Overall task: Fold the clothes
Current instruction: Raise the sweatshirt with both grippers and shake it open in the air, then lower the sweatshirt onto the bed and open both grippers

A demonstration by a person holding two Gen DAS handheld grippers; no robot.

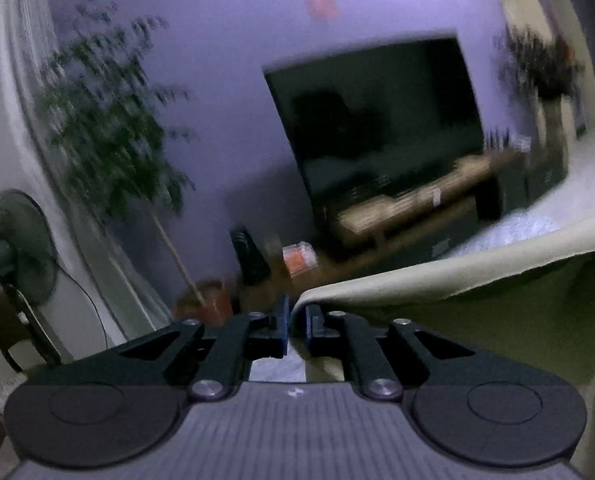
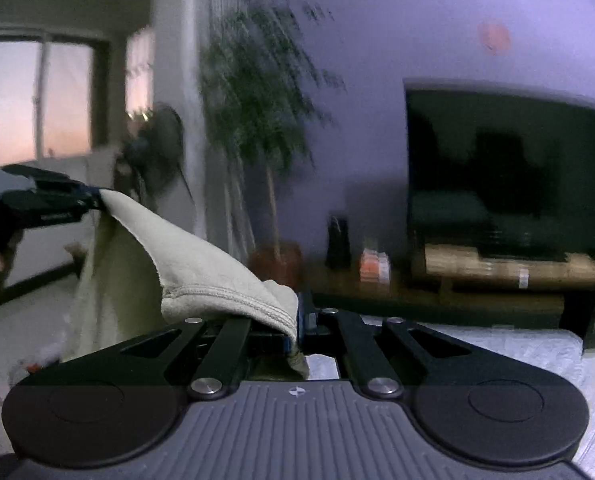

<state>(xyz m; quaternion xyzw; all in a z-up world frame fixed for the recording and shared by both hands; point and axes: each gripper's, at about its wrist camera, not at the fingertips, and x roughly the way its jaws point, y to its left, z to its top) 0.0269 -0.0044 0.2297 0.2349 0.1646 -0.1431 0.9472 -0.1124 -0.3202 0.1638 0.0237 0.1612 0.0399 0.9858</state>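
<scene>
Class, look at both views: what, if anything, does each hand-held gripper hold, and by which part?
Both hold one pale cloth: left hand-held gripper pinches a corner, right hand-held gripper pinches the stitched hem.

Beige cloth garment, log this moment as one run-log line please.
phase: garment lifted | left gripper: shut on beige cloth garment edge | right gripper: shut on stitched hem | cloth: hangs between both grippers | views: blurred
</scene>
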